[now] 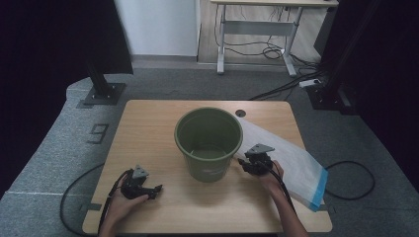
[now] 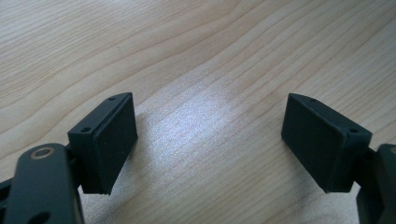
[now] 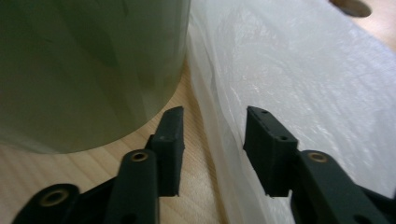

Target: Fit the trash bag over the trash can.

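Note:
A green plastic bucket (image 1: 208, 142) stands upright in the middle of the wooden table (image 1: 148, 123). A white plastic bag (image 1: 291, 158) with a blue end lies flat to its right, one end against the bucket. My right gripper (image 1: 249, 162) is low beside the bucket's right side, open, its jaws straddling the bag's near edge (image 3: 212, 116) with the bucket wall (image 3: 88, 70) just left of them. My left gripper (image 1: 155, 189) rests near the table's front left, open over bare wood (image 2: 205, 116), nothing between its pads.
A round cable hole (image 1: 240, 113) sits in the table behind the bucket. Black cables (image 1: 353, 180) trail over the grey carpet on both sides. A black stand base (image 1: 101, 94) and a white desk frame (image 1: 257, 29) stand farther back.

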`<state>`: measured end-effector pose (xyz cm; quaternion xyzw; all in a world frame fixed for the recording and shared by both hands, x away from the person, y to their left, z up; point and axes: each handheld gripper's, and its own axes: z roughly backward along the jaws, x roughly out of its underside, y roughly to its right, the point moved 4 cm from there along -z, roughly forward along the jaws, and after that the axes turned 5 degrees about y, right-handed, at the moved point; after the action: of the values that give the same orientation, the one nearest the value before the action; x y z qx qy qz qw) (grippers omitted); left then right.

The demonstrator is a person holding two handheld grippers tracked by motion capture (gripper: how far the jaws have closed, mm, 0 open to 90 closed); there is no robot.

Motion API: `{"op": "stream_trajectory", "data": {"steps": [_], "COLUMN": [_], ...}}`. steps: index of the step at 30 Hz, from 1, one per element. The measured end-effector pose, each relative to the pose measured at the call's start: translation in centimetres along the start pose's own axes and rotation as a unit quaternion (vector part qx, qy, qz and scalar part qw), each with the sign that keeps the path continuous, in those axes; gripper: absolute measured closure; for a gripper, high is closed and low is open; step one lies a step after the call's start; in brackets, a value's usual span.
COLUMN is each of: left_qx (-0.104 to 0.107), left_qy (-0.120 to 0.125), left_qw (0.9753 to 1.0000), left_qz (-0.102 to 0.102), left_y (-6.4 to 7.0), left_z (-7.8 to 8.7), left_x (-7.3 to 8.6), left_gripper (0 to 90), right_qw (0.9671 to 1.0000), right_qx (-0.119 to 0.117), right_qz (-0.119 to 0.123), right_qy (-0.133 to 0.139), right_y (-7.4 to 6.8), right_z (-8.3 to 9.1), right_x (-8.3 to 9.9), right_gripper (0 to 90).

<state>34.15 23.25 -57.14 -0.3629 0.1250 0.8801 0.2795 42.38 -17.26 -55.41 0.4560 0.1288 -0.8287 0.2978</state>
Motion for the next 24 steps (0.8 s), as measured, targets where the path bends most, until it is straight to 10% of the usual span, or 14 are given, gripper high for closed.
{"op": "stream_trajectory", "data": {"steps": [15, 24], "left_qx": [0.000, 0.002], "left_qy": [0.000, -0.001], "left_qw": [1.0000, 1.0000], "left_qz": [0.000, -0.001], "left_y": [0.0, -0.2], "left_z": [0.0, 0.1], "left_x": [0.0, 0.1], "left_gripper": [18.1, 18.1], "right_qw": [0.9994, 0.9990], "right_qx": [0.004, -0.003], "right_qz": [-0.008, -0.013], "right_qy": [-0.034, -0.042], "right_y": [0.2, -0.1], "right_z": [-2.0, 0.4], "right_x": [0.9, 2.5], "right_gripper": [80.1, 88.8]}}
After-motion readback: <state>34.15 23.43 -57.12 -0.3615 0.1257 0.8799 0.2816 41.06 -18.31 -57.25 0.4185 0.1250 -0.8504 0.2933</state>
